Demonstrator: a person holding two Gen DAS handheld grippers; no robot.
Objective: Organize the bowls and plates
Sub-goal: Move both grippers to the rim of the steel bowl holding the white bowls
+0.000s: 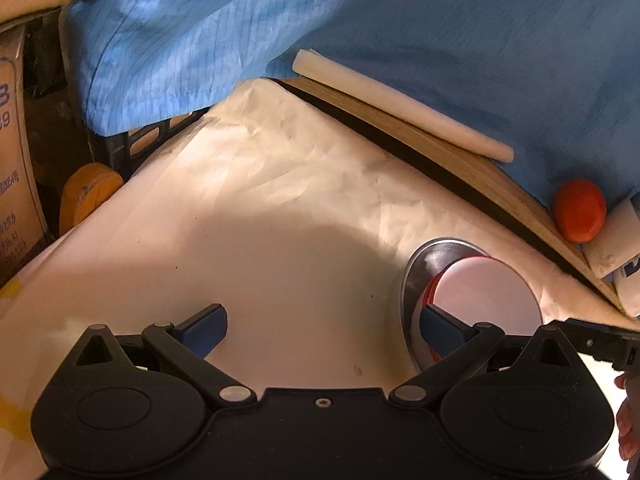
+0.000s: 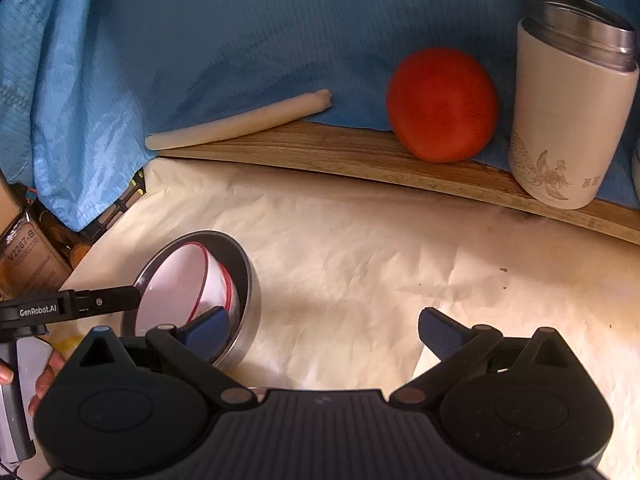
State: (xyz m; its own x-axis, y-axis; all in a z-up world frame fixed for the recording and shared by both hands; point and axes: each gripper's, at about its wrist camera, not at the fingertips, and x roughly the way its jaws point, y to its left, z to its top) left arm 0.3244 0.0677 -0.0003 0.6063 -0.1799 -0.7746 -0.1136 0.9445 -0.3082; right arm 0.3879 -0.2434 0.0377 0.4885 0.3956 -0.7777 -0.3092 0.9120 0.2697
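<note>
Steel bowl (image 2: 246, 280) on cream paper (image 2: 360, 248), red-rimmed white bowl (image 2: 180, 280) nested inside. Left gripper (image 1: 322, 326) and right gripper (image 2: 322, 330) both spread wide, holding nothing. Behind, on wooden ledge (image 2: 340, 152): red ball (image 2: 442, 104), white canister (image 2: 568, 112).

The metal bowl (image 2: 246, 280) looks like brushed steel with a dull shine, and the white bowl (image 2: 176, 284) inside it is glossy, ceramic or enamel, can't tell which. Table paper (image 2: 360, 264) is matt and crinkly. The wooden board (image 2: 320, 152) has visible grain, the blue cloth (image 2: 240, 40) is a fine gridded weave, and the cup (image 2: 568, 120) is matt white with a steel rim. The tomato (image 2: 442, 104) is smooth.
</note>
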